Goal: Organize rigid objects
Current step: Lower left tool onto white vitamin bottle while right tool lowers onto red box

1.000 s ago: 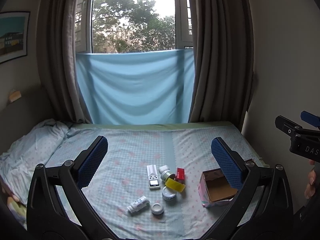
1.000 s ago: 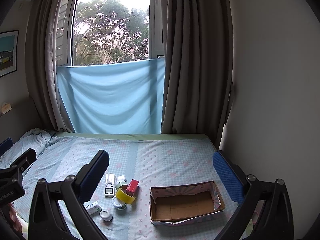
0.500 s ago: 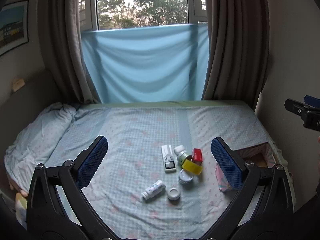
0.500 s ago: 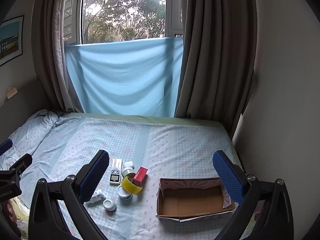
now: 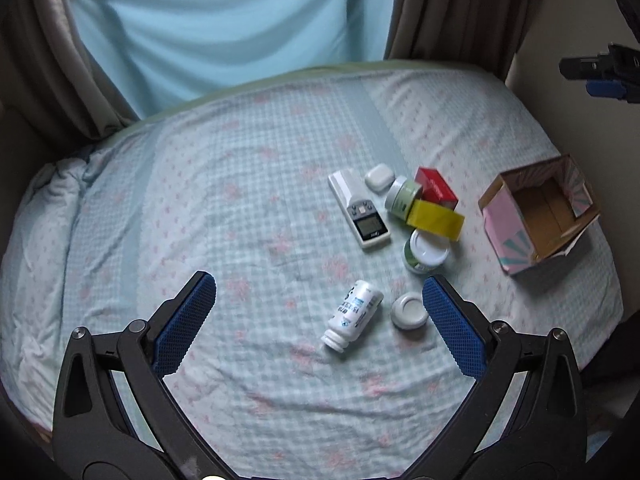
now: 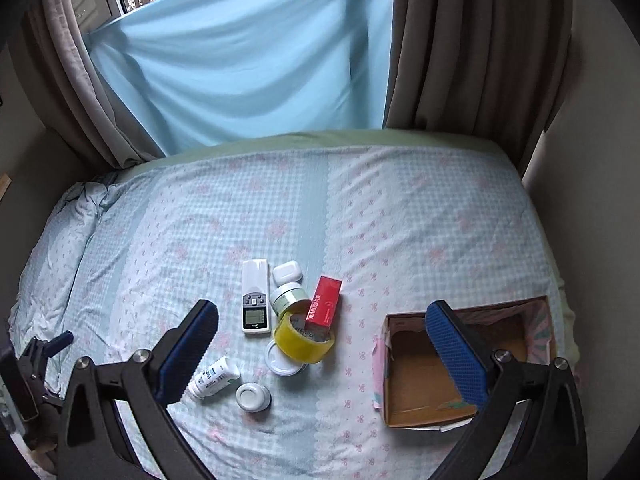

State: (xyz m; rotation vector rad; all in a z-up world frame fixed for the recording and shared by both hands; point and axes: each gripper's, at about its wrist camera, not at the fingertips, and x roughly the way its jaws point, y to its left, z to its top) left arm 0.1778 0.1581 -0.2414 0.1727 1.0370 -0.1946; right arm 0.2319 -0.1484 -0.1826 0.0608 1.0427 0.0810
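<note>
A cluster of small objects lies on the bed: a white remote (image 5: 359,209) (image 6: 255,297), a white earbud case (image 5: 379,176) (image 6: 287,272), a green-labelled jar (image 5: 402,194) (image 6: 286,297), a red box (image 5: 435,189) (image 6: 324,302), a yellow tape roll (image 5: 435,220) (image 6: 303,339), a white-lidded jar (image 5: 425,251) (image 6: 282,360), a white bottle (image 5: 353,314) (image 6: 213,377) on its side and a small round tin (image 5: 409,311) (image 6: 252,396). An open cardboard box (image 5: 540,216) (image 6: 424,368) stands to their right. My left gripper (image 5: 316,312) hovers open above the bottle. My right gripper (image 6: 320,348) hangs open, holding nothing.
The bed (image 6: 400,220) has a checked blue and pink sheet, rumpled at the left (image 5: 52,200). Brown curtains (image 6: 472,48) and a blue cloth (image 6: 256,52) hang behind it. A wall runs close along the right side. The other gripper's tip (image 5: 600,72) shows at the right edge.
Both grippers have tilted downward and moved closer to the bed. The objects now appear larger and nearer. Nothing on the bed has moved.
</note>
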